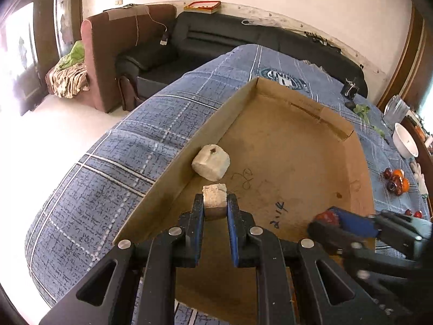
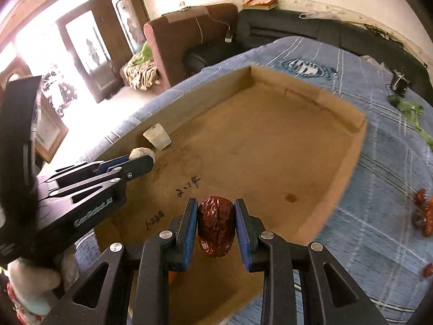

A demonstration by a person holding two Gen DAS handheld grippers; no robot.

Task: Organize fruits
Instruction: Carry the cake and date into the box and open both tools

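A shallow cardboard box [image 1: 297,146] lies on the blue checked cloth. My left gripper [image 1: 215,203] is shut on a pale tan chunk [image 1: 214,199], held over the box's left side. A second pale chunk [image 1: 211,166] rests inside against the left wall. My right gripper [image 2: 215,222] is shut on a wrinkled dark red date [image 2: 215,226] above the box's near edge. The right gripper [image 1: 334,218] also shows in the left wrist view at lower right with the red fruit in it. In the right wrist view the left gripper [image 2: 143,158] holds its chunk near the resting chunk [image 2: 157,136].
Small red and orange fruits [image 1: 396,181] lie loose on the cloth right of the box, also seen as fruits [image 2: 423,211]. A white bowl [image 1: 404,140] and green leaves [image 1: 362,111] sit further back right. A black sofa [image 1: 216,40] stands beyond the table. A gloved hand [image 2: 29,284] holds the left gripper.
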